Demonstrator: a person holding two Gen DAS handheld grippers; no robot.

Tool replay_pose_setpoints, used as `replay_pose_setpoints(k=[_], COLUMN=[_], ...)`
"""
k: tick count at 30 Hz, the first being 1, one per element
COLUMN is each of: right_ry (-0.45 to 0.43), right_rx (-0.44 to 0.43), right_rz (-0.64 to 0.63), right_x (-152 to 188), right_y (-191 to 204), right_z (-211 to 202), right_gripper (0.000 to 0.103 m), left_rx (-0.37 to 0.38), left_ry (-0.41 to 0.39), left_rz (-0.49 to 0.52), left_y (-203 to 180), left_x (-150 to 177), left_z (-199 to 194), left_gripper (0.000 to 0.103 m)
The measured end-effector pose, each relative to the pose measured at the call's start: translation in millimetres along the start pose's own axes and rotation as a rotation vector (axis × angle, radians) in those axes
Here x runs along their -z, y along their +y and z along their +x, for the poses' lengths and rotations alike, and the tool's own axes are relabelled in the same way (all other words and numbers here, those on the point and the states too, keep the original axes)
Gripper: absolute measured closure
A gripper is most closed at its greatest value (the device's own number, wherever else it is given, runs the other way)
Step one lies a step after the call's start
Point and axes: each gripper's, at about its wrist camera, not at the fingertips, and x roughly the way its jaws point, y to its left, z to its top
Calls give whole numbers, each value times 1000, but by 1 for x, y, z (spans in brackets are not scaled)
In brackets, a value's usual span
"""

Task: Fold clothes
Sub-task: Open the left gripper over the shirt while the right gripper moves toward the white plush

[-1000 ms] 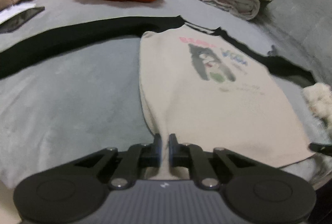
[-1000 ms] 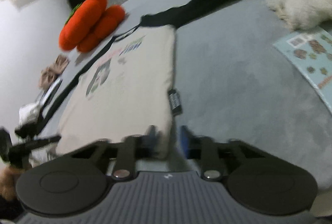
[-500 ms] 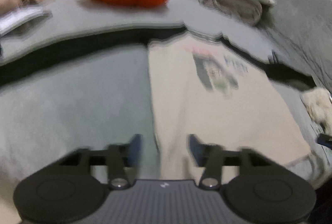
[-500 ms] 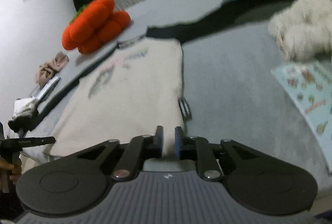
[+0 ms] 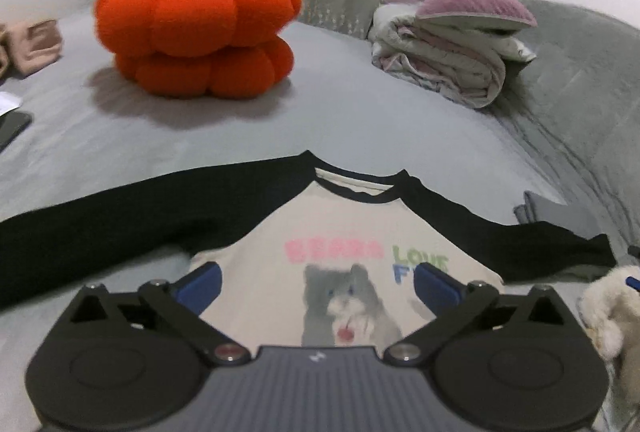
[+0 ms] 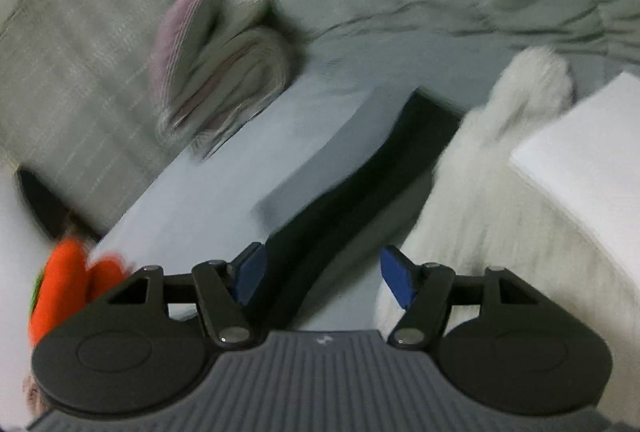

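A cream shirt (image 5: 340, 240) with black sleeves and a grey cat print lies flat on the grey bed. Its black left sleeve (image 5: 120, 224) and right sleeve (image 5: 520, 240) stretch out sideways. My left gripper (image 5: 316, 282) hovers above the shirt's chest, its jaws opening wide with nothing between the blue pads. The right wrist view is blurred and tilted. There my right gripper (image 6: 322, 274) hangs over the right black sleeve (image 6: 360, 192), jaws opening, no cloth pinched between them.
An orange pumpkin cushion (image 5: 196, 24) sits at the back left, a rolled blanket with a pink pillow (image 5: 452, 44) at the back right. A fluffy white toy (image 6: 500, 172) and a white sheet (image 6: 592, 160) lie right of the sleeve. A grey duvet (image 5: 580, 80) rises on the right.
Both grippers let go of the shirt's lower hem and opened. Both moved up and forward toward the collar end; the right one rolled and swung toward the right sleeve.
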Motion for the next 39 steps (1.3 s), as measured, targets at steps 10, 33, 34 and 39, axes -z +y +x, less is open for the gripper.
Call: replay_pose_setpoints(k=[10, 33, 34, 39], right_ry=[-97, -95, -109, -226], right_rx=[61, 239, 228, 113], right_rz=[127, -111, -126, -205], right_x=[-22, -23, -23, -23], right_y=[-37, -16, -12, 11], right_z=[45, 78, 74, 47], right_gripper=[43, 94, 94, 94], left_rx=[-148, -190, -188, -182], left_ry=[13, 109, 109, 118], left_rz=[96, 81, 72, 63], left_y=[-5, -7, -6, -5], left_x=[6, 8, 7, 6], left_z=[71, 106, 106, 107], left_gripper=[1, 1, 1, 1])
